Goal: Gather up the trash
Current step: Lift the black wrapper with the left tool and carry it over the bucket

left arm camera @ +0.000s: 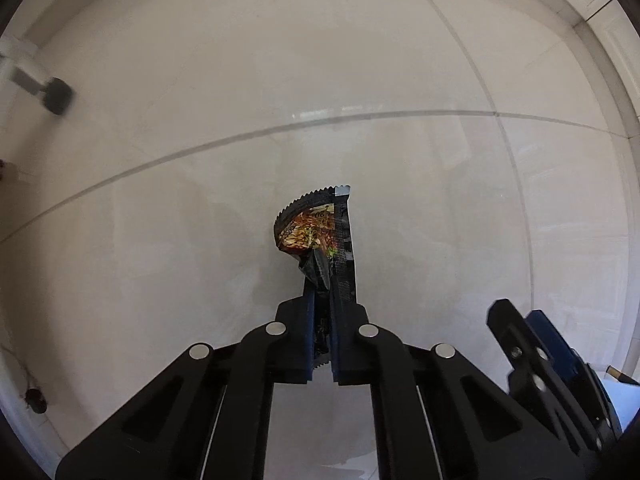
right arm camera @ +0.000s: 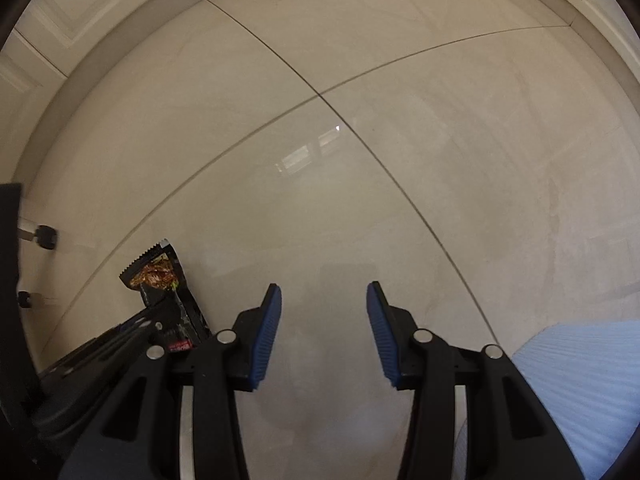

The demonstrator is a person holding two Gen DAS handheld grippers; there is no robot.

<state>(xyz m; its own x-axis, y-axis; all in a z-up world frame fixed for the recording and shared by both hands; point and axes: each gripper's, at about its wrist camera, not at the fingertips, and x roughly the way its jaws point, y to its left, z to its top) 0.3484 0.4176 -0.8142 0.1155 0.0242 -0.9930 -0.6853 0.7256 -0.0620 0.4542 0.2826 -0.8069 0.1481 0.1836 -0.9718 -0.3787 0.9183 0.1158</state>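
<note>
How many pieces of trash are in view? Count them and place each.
1. A crumpled black snack wrapper is pinched in the shut left gripper above the tiled floor. The right gripper is open and empty. More trash may lie out of view.

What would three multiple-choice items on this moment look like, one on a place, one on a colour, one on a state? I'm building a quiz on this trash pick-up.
1. Where is the wrapper?
A. Between the left claw's pads
B. Between the right claw's pads
C. Lying apart from both claws

2. What colour are the right claw's pads?
A. Red
B. Blue
C. White

3. How does the right claw stand?
A. Shut on the wrapper
B. Shut on nothing
C. Open and empty

Key: 1 A, the left claw pinches it; 2 B, both ridged pads are blue; 3 C, only bare floor shows in the gap.
</note>
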